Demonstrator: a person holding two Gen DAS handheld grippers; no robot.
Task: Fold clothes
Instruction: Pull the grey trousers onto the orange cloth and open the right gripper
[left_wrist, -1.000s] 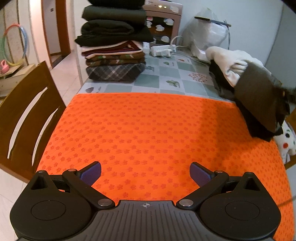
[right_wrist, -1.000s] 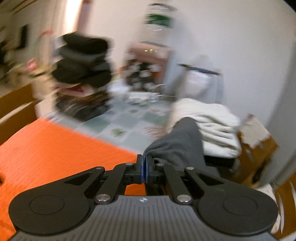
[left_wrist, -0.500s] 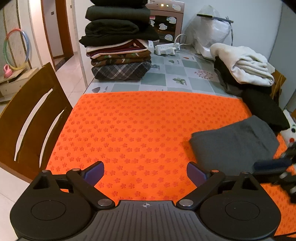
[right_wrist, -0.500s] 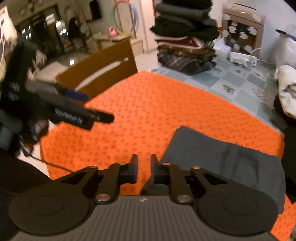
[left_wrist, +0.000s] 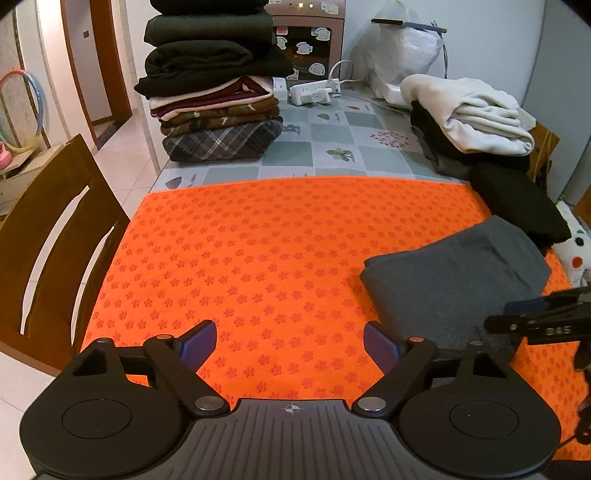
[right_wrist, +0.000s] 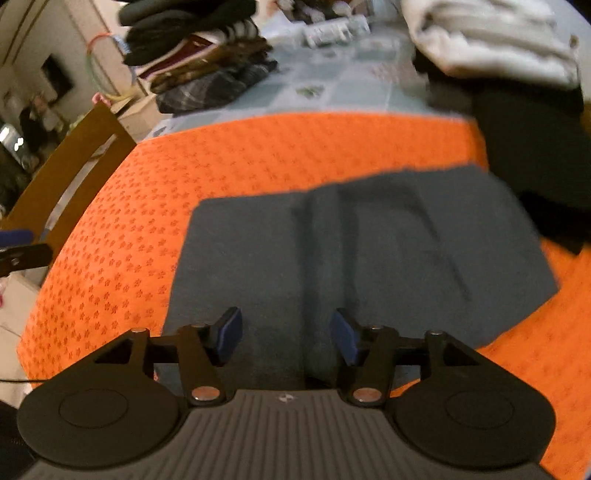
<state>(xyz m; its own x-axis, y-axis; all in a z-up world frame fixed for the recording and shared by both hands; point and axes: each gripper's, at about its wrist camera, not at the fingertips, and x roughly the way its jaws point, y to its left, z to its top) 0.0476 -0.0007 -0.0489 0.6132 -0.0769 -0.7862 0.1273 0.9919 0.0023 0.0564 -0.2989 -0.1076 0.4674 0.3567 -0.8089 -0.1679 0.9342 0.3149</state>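
A dark grey garment (left_wrist: 454, 280) (right_wrist: 354, 258) lies flat on the right part of the orange mat (left_wrist: 266, 258) (right_wrist: 147, 206). My right gripper (right_wrist: 286, 334) hovers over its near edge; its jaws are opening and the blue pads stand apart, pressing on nothing. In the left wrist view that gripper's finger (left_wrist: 539, 317) shows at the right edge, by the garment. My left gripper (left_wrist: 290, 343) is over the bare mat to the left of the garment, wide apart and closing slightly, with nothing between its pads.
A tall stack of folded clothes (left_wrist: 214, 92) stands at the back left on the tiled tablecloth. A heap of unfolded clothes, cream (left_wrist: 469, 110) over black (left_wrist: 517, 206), sits at the back right. A wooden chair (left_wrist: 48, 236) flanks the left edge. A power strip (left_wrist: 314, 92) lies at the back.
My right gripper carried the grey garment from the heap down onto the mat, then opened and let it go. The left gripper stayed in place and narrowed slightly.
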